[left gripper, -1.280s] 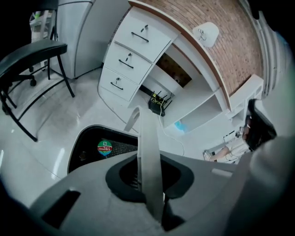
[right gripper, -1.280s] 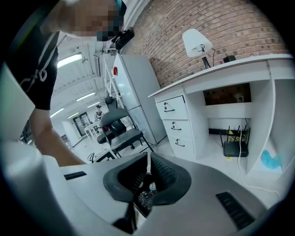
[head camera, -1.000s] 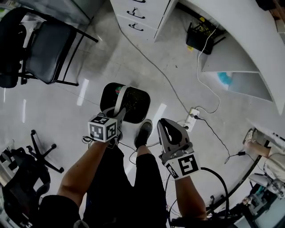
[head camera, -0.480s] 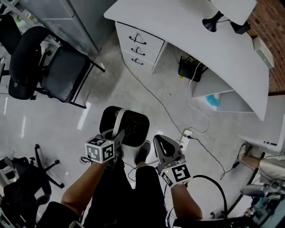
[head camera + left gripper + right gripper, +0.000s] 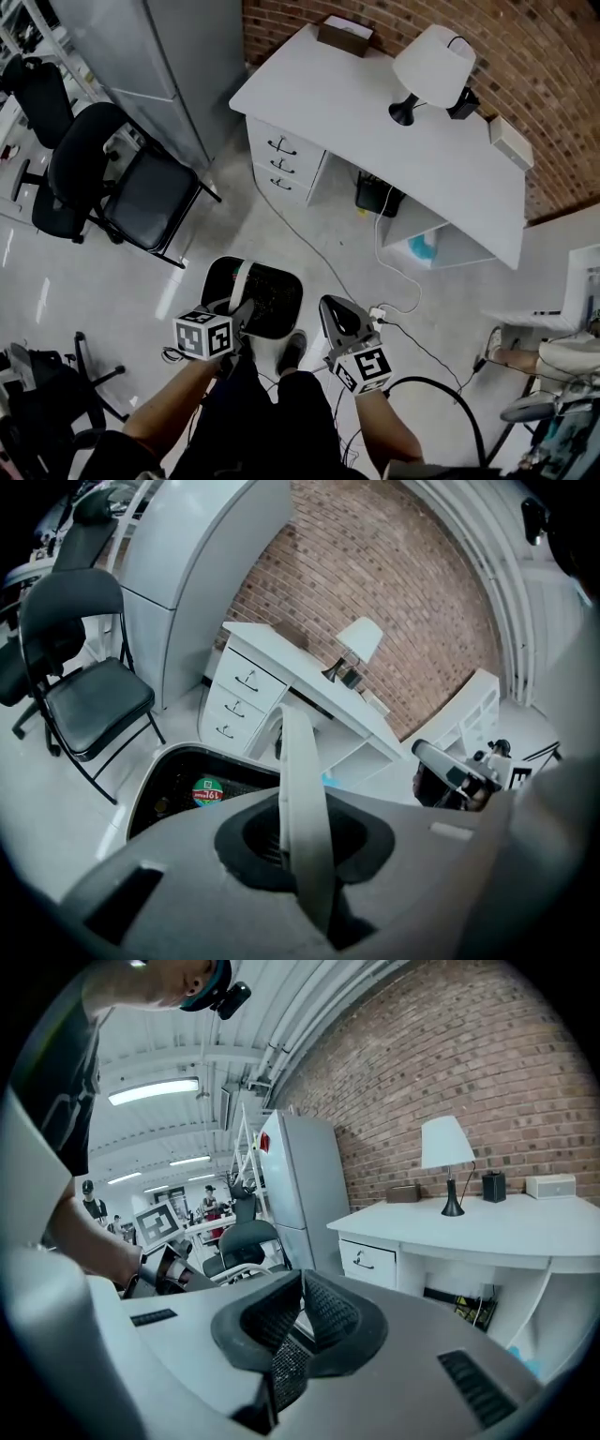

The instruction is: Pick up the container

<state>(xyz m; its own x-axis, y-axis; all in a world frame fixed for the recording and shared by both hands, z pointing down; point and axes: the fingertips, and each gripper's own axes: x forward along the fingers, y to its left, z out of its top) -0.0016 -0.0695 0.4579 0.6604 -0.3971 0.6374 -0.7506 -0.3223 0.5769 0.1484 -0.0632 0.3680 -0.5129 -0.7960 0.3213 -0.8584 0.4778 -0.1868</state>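
My left tongs (image 5: 238, 304) were clenched on the white handle (image 5: 302, 799) of the black container (image 5: 270, 298), which hung just ahead of and below them, the handle running straight out between the jaws, while my right tongs (image 5: 332, 310), pinched together on nothing, sat beside it.

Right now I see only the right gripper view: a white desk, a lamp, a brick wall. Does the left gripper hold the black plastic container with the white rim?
Observer: Yes. The left gripper view shows the left gripper shut on the white strap handle of the black container.
Operator: Is something inside it?
Observer: A round green and red label shows inside.
Operator: What is near it?
Observer: In the head view, the person's dark shoe appears close beside the container.
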